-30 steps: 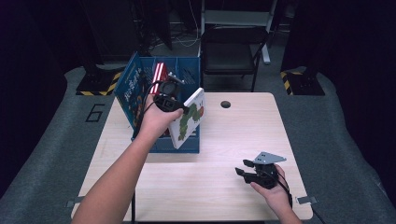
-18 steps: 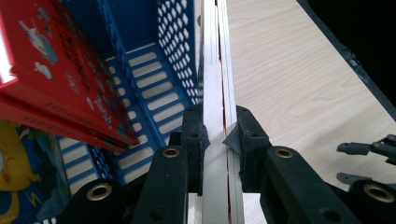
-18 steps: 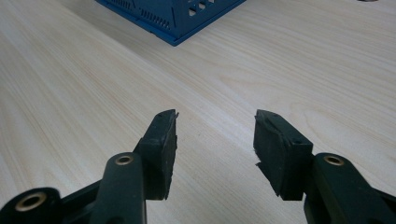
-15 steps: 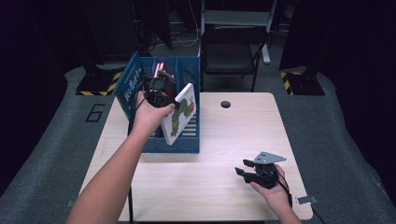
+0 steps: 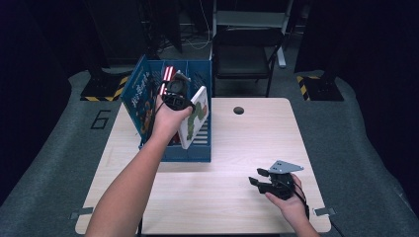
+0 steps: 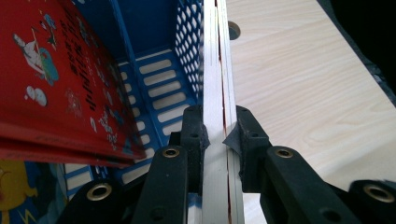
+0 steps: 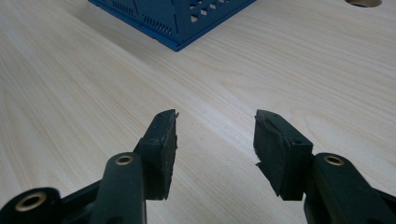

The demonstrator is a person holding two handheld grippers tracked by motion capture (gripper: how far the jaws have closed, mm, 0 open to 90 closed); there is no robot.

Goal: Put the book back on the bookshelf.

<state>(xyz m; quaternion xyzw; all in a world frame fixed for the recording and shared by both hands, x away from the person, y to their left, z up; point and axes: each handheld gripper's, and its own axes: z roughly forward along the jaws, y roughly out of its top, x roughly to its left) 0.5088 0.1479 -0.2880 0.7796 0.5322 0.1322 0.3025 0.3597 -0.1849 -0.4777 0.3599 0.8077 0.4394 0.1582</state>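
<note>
My left gripper (image 5: 184, 102) (image 6: 219, 135) is shut on a thin white picture book (image 5: 195, 118) (image 6: 215, 74), gripping its edge. The book stands tilted inside the right part of the blue slotted crate (image 5: 200, 81) (image 6: 140, 88) at the table's far left. A red book (image 5: 168, 75) (image 6: 56, 79) and a blue-covered book (image 5: 140, 98) lean in the crate's left part. My right gripper (image 5: 256, 177) (image 7: 215, 140) rests low over the bare wooden table (image 5: 237, 143) (image 7: 280, 56) near the front right, open with nothing between its jaws.
A round cable hole (image 5: 238, 110) (image 6: 233, 31) sits in the table past the crate. A dark chair (image 5: 242, 54) stands behind the far edge. The crate's corner (image 7: 180, 25) lies ahead of my right gripper.
My left hand carried the white book leftward and slightly down, so it now sits deeper in the crate. The right gripper has stayed still.
</note>
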